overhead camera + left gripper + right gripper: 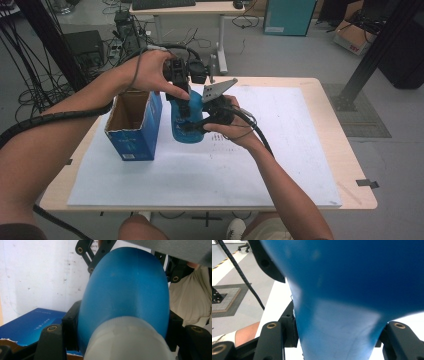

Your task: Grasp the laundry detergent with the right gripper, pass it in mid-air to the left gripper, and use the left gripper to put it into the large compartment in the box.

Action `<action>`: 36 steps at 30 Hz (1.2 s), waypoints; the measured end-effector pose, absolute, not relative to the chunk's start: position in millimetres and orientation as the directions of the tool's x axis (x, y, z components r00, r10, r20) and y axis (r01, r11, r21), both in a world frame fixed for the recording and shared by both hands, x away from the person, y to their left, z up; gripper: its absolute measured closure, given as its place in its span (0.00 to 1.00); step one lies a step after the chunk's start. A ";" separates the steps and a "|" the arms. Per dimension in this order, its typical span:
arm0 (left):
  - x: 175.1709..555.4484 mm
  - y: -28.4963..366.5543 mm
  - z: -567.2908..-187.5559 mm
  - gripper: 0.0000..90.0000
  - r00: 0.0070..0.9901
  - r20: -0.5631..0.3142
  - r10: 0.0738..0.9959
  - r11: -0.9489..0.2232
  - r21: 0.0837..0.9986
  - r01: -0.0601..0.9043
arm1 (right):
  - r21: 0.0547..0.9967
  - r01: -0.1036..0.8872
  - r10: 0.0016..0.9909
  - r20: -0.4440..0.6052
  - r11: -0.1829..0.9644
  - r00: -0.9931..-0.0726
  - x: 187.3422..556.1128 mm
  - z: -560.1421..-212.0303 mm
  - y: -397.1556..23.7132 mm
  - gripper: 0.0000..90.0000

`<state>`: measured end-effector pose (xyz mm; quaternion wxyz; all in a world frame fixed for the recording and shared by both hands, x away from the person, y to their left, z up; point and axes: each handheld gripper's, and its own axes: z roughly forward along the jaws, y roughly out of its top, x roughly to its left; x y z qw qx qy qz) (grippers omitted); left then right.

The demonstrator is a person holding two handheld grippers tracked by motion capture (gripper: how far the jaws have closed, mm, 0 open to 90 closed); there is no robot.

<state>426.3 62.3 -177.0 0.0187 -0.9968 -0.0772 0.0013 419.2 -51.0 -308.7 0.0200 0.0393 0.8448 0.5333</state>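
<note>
the desk (320, 150) carried a white sheet, and toward its far left corner stood an open blue carton (134, 125), its cavity looking empty. just beside the carton, toward the far edge, a blue bottle (187, 117) with a frosted pale end was held above the sheet. the left gripper (181, 92) pinched it from above, and the right gripper (200, 120) clamped it from the side. to do this well, one hand probably had to hold firm while the other worked the pale end, without squeezing.
</note>
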 end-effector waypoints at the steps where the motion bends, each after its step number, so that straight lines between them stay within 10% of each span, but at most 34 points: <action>1: 425.5 62.4 -177.0 0.40 0.988 0.008 0.155 -0.988 -0.028 0.155 | 0.902 0.044 0.088 0.007 0.429 -0.996 419.3 -308.8 -50.9 0.48; 36: 424.5 63.7 -179.5 0.40 0.987 0.014 0.163 -0.986 -0.023 0.163 | 0.906 0.039 0.076 0.008 0.422 -0.997 421.1 -312.1 -49.8 0.47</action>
